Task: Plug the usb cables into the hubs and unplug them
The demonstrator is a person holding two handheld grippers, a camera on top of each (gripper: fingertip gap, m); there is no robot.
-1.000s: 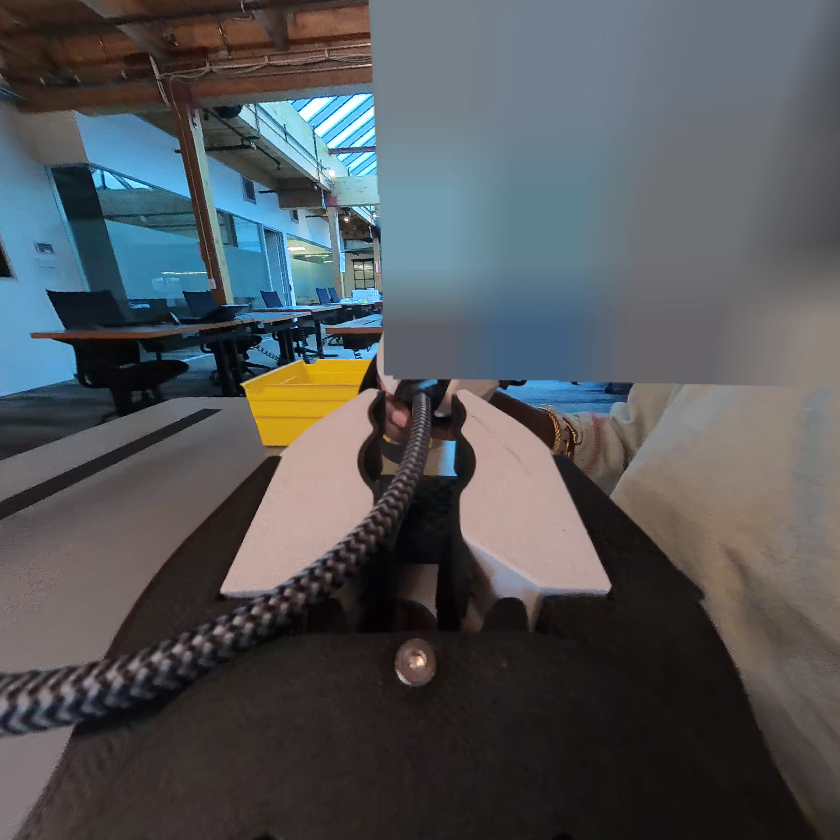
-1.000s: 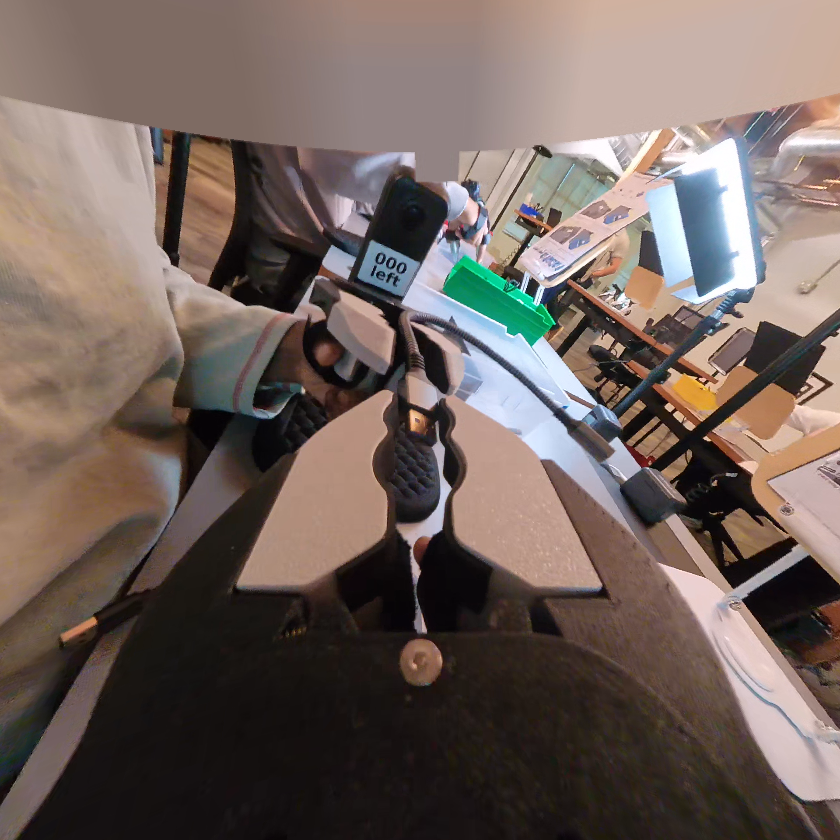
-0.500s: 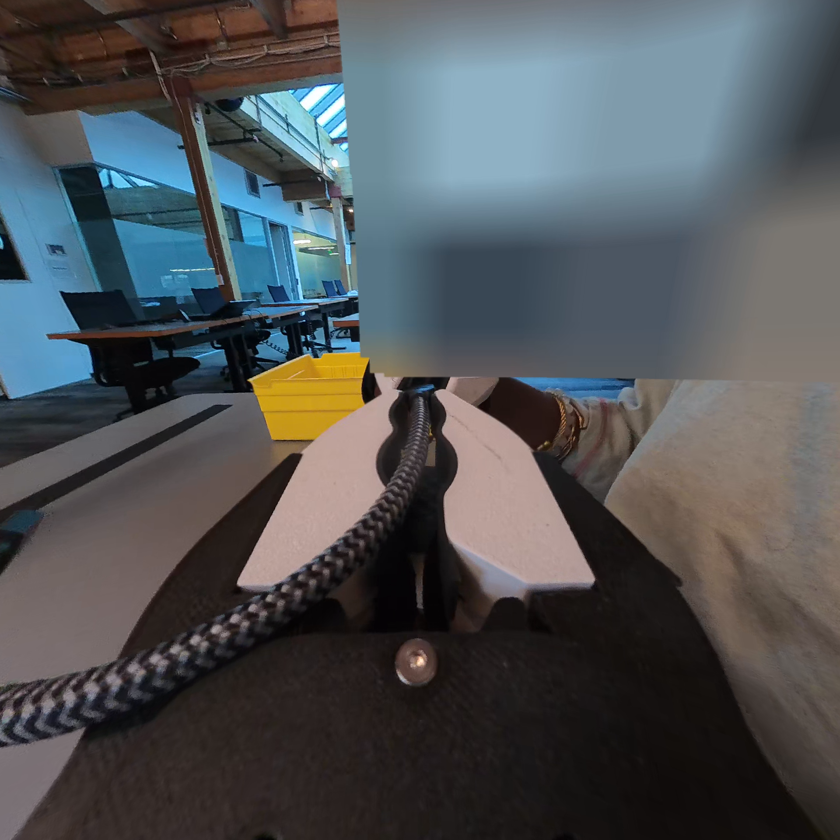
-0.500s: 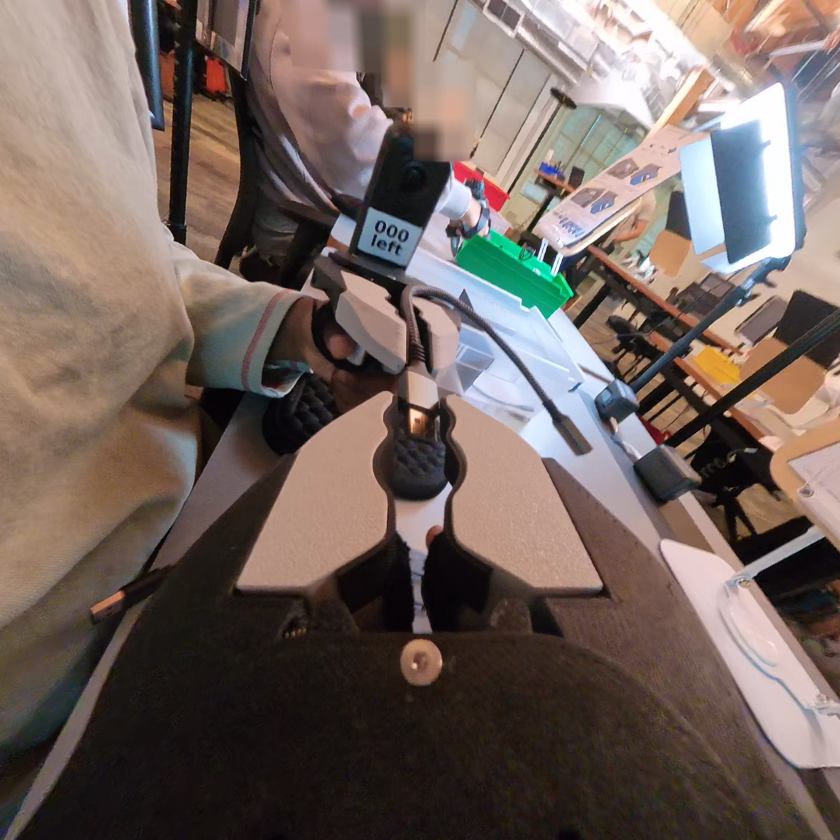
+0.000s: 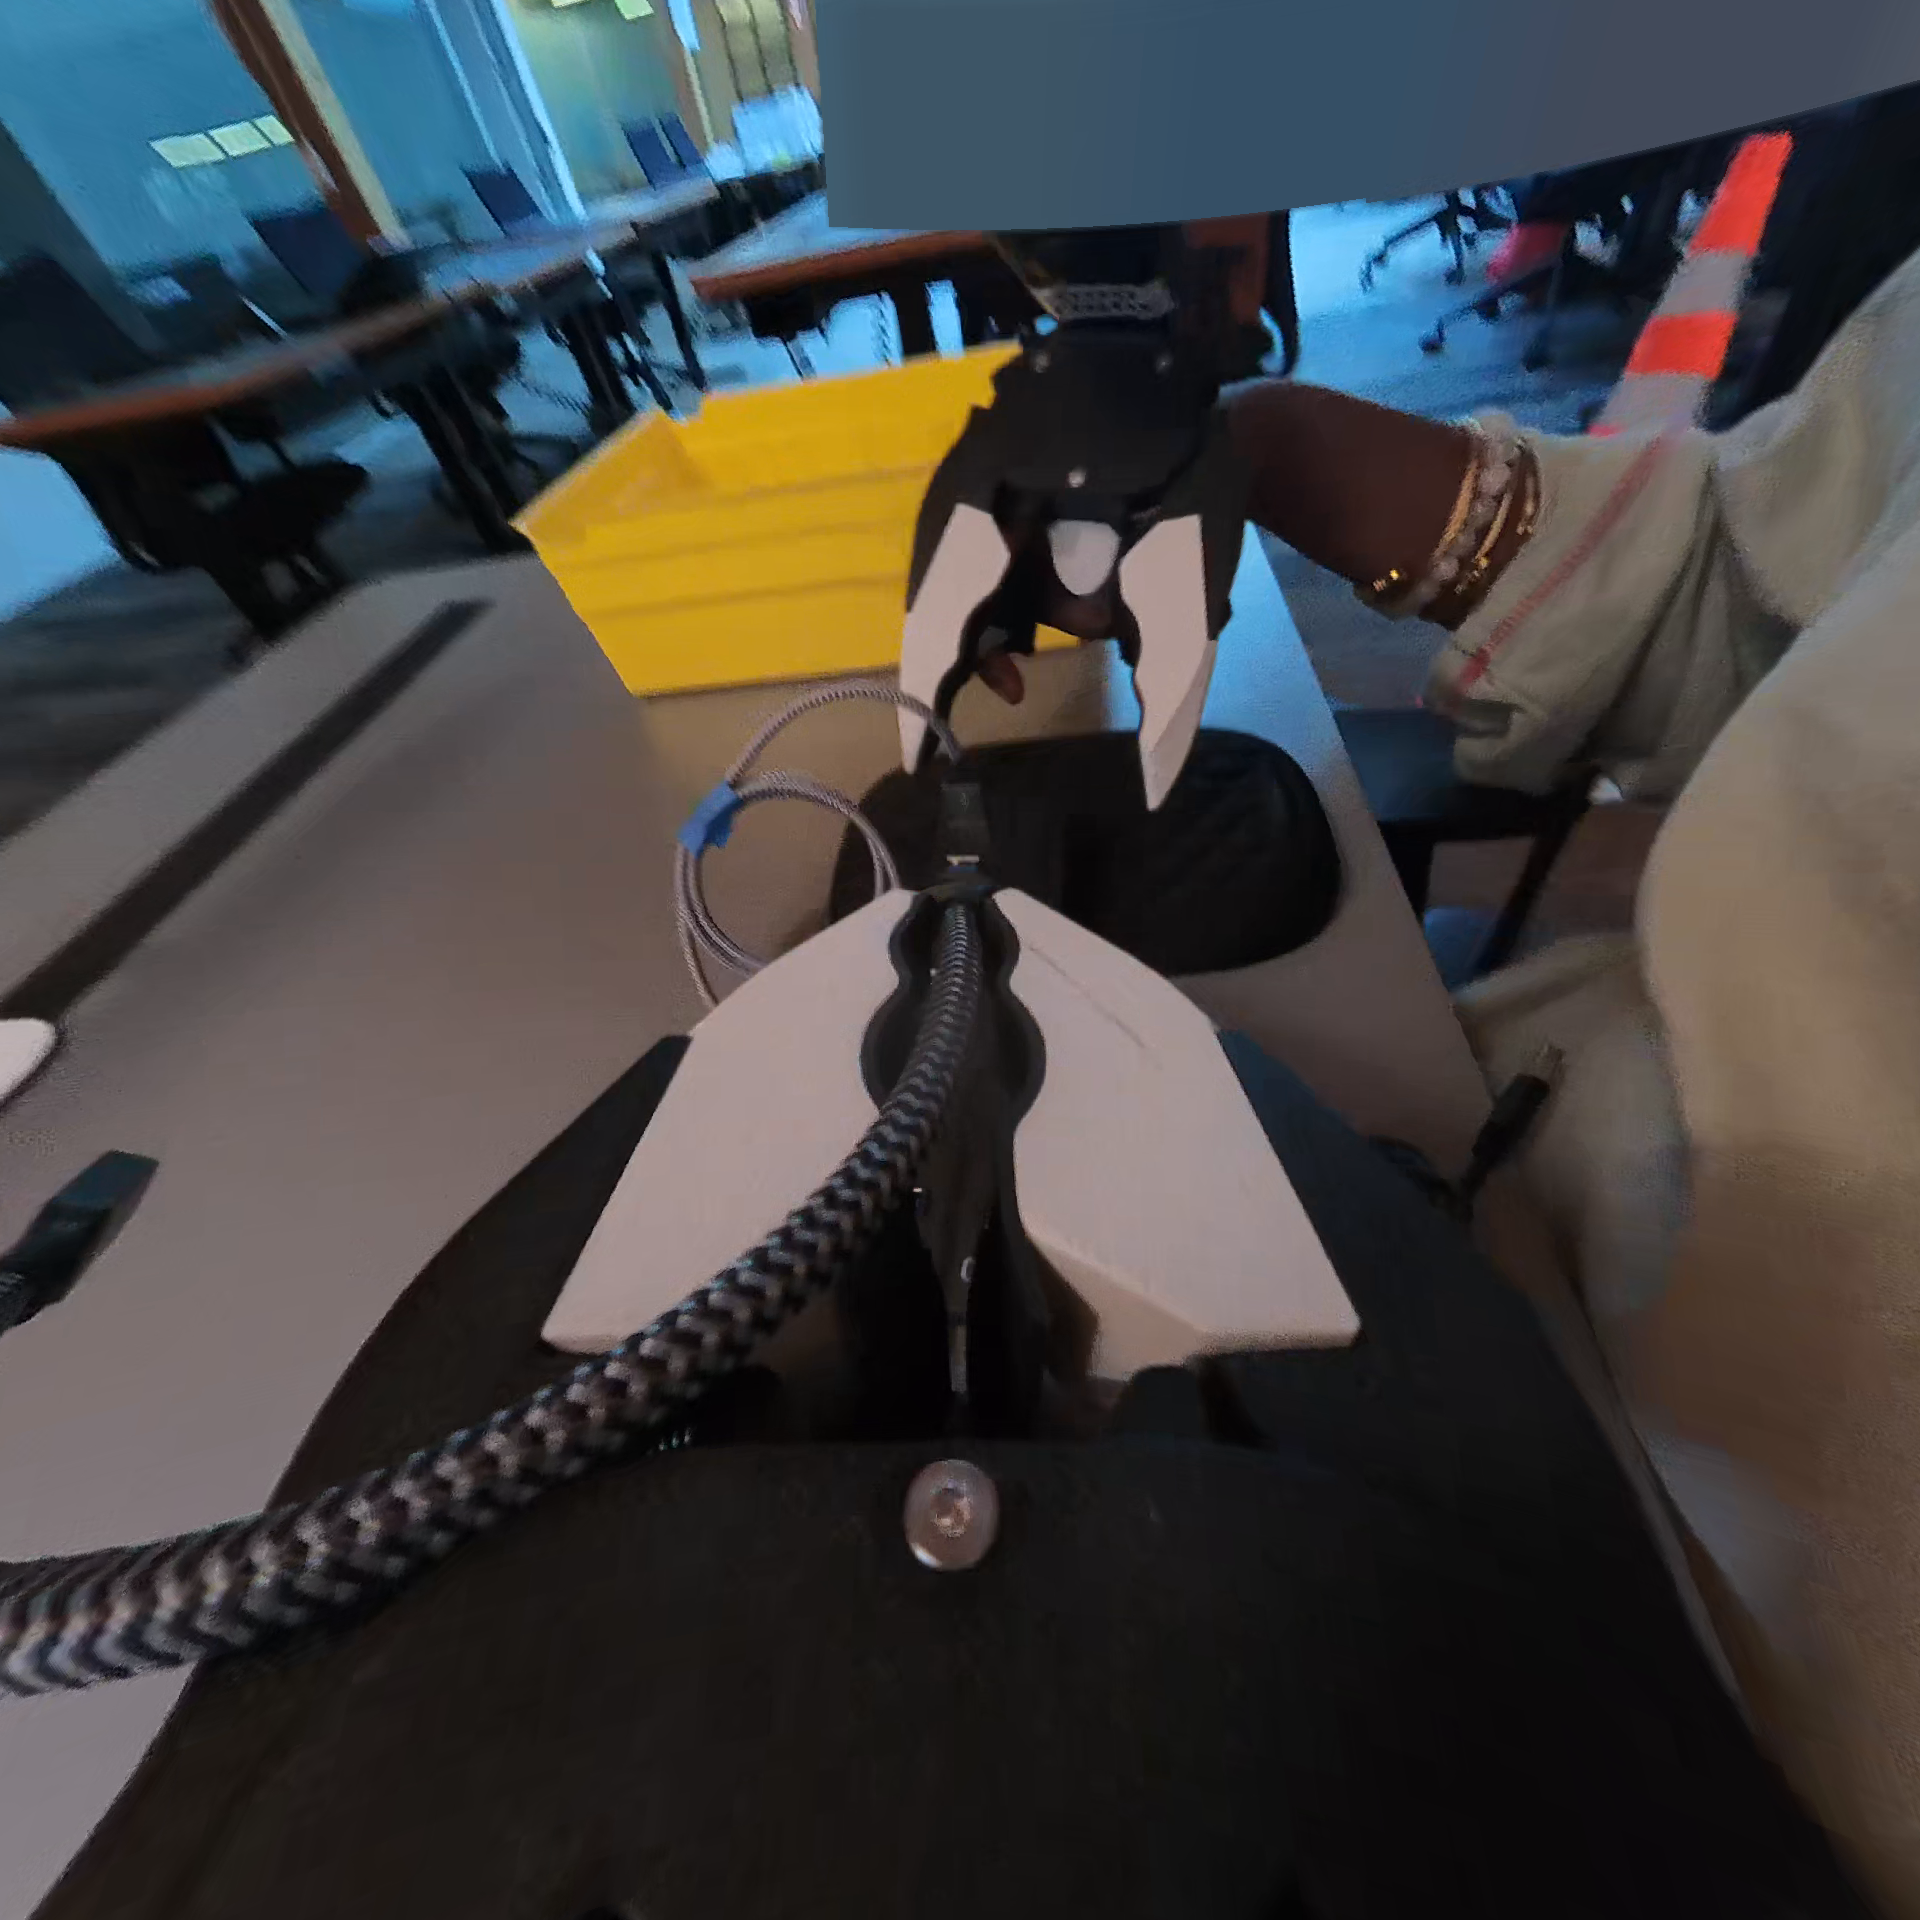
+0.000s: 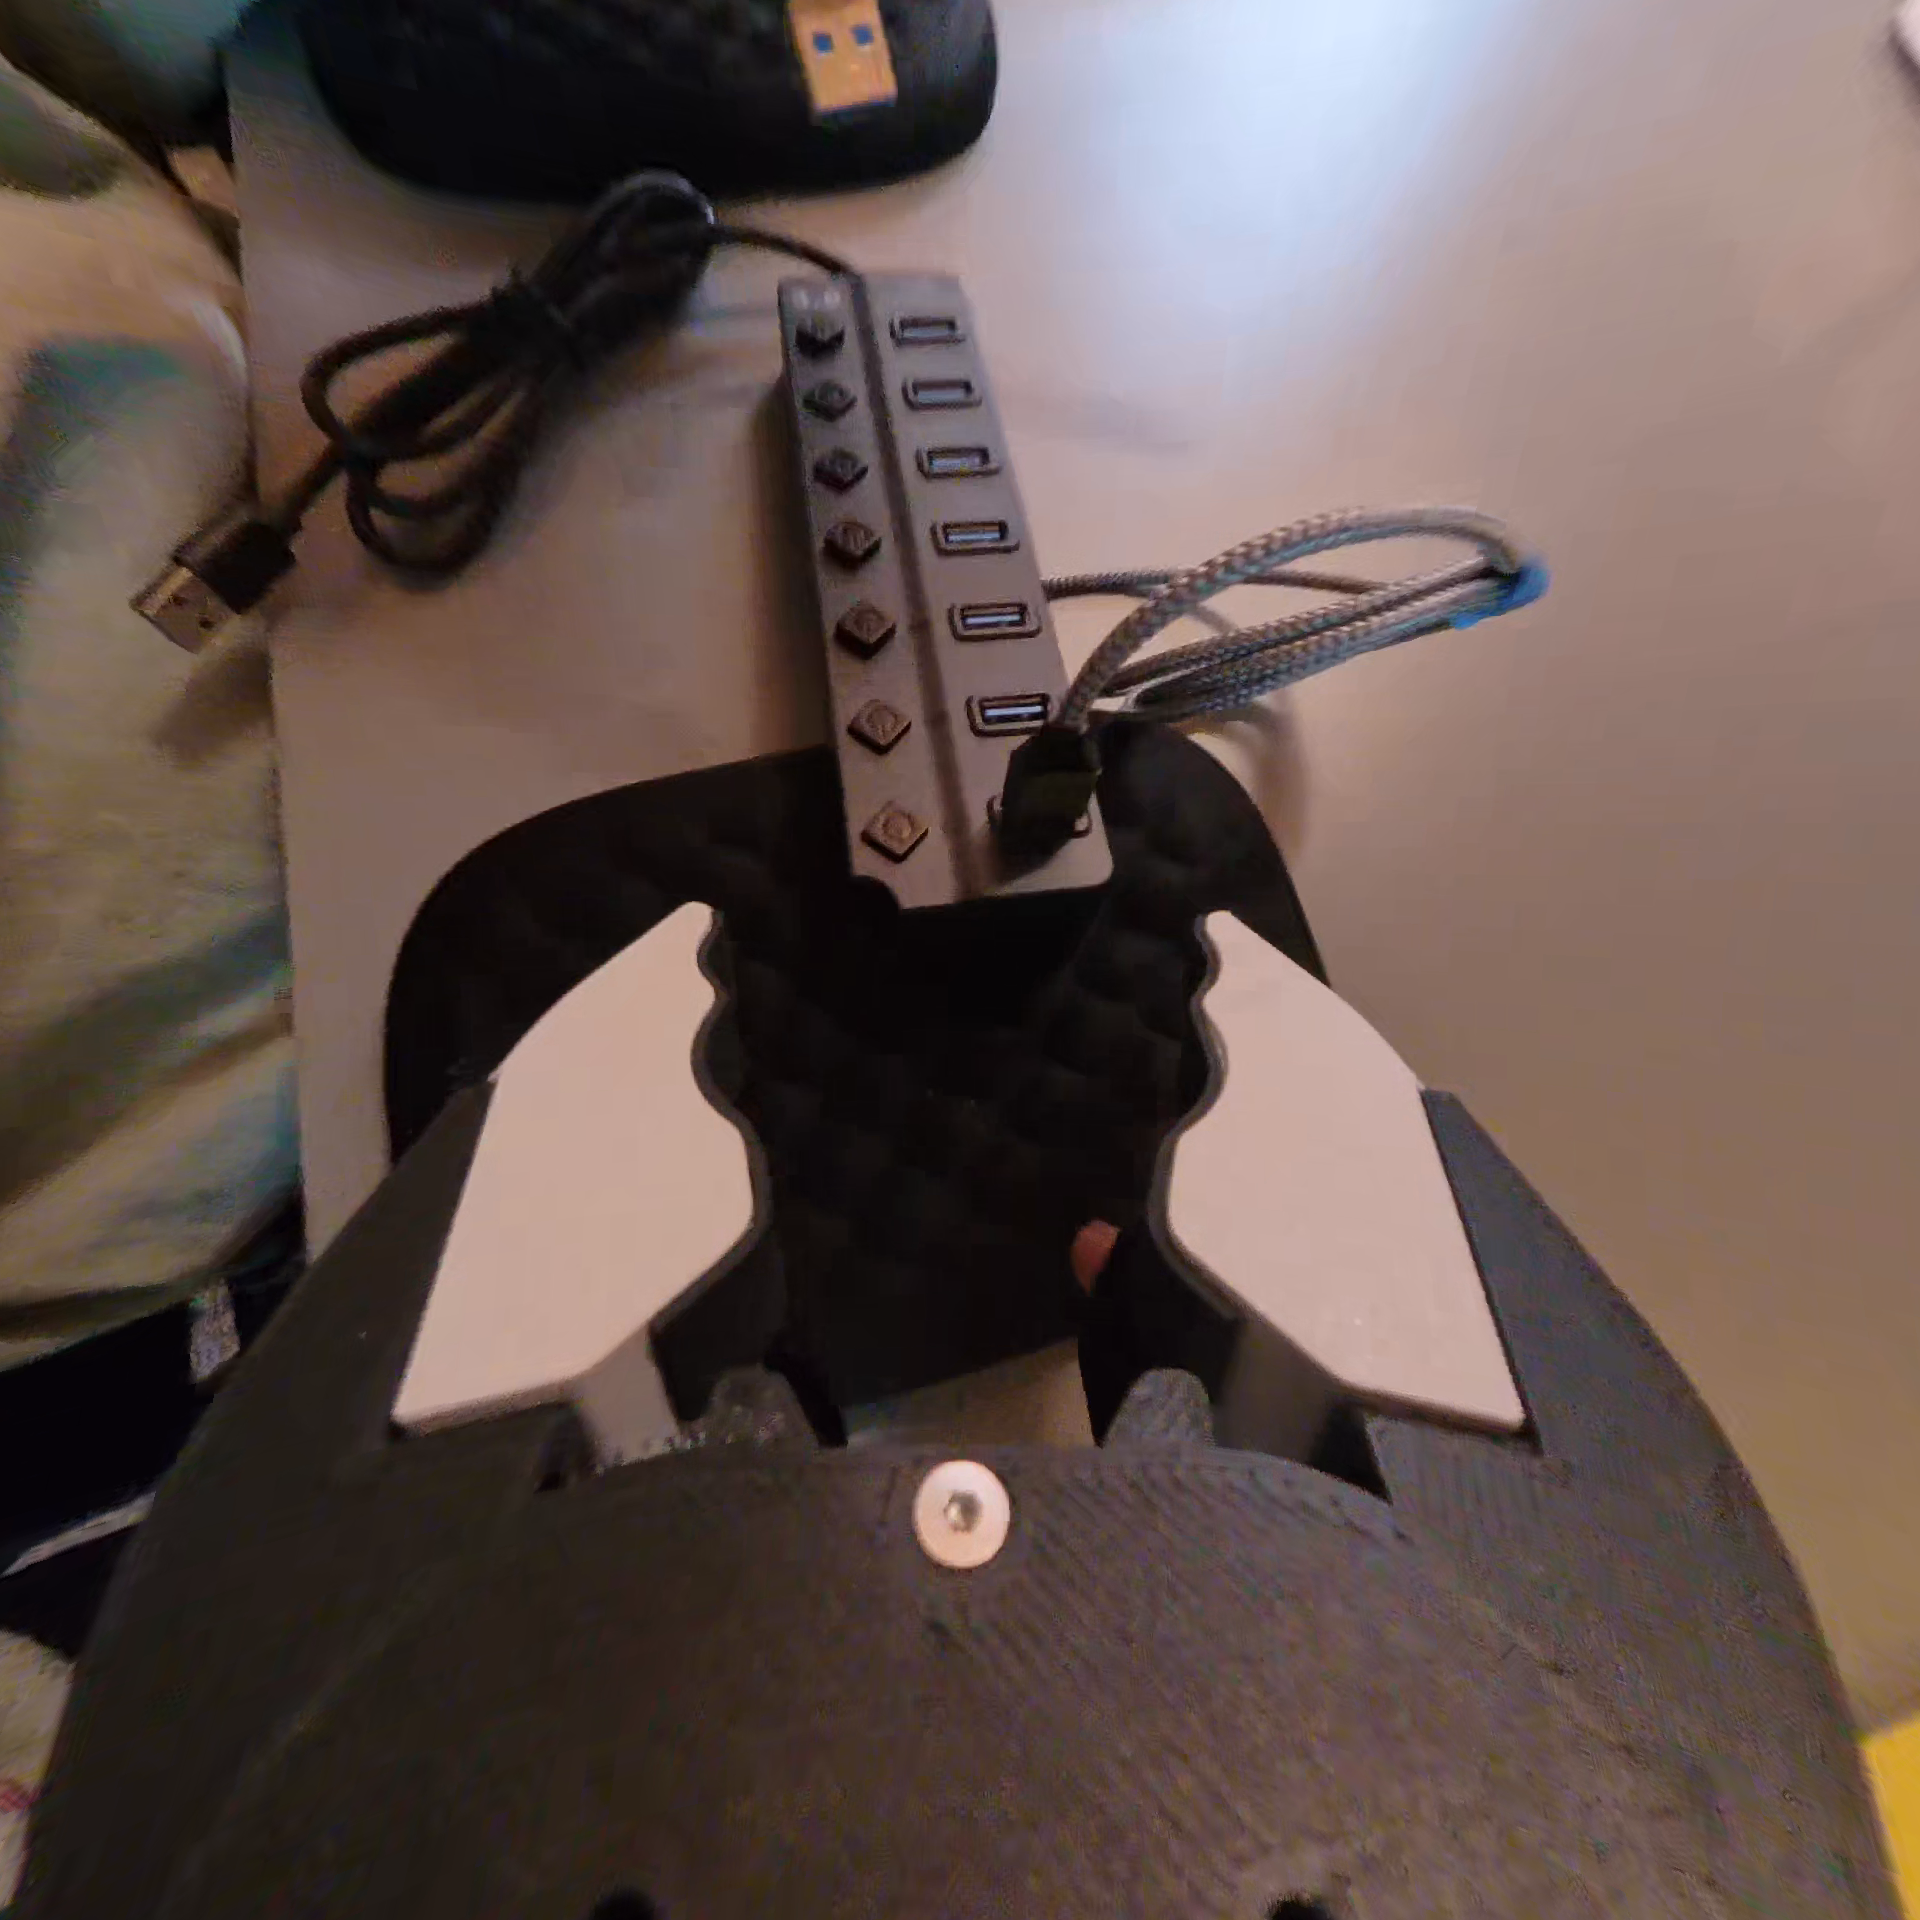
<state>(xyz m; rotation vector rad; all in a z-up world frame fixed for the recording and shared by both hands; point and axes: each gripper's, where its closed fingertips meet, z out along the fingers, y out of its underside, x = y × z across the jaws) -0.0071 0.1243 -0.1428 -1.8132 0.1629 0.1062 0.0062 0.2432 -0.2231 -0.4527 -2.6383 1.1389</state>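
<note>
My left gripper [image 5: 961, 899] is shut on a thick black-and-white braided cable [image 5: 727, 1278] that runs back over its body. My right gripper [image 6: 961, 920] is open and empty, just short of the near end of a long black USB hub [image 6: 894, 582] with several ports and buttons. A black plug [image 6: 1049, 795] on a grey braided cable [image 6: 1299, 613] sits in the hub's nearest port. In the left wrist view the right gripper [image 5: 1039, 764] hangs open above that plug [image 5: 961, 810]. A gold USB plug [image 6: 842, 52] shows at the top edge.
The hub's near end rests on a black textured pad [image 6: 883, 1091] on the grey table [image 6: 1455, 312]. A loose black cable [image 6: 447, 405] with a USB plug lies left of the hub. A yellow bin [image 5: 769, 540] stands behind. A person's sleeve [image 5: 1662, 623] borders the right. Some 15 cm of space lies between my two pairs of fingers.
The right gripper's jaws, close together before, now stand wide apart. Both views have tilted down to the table, bringing the hub into sight. The left gripper has stayed shut on the braided cable.
</note>
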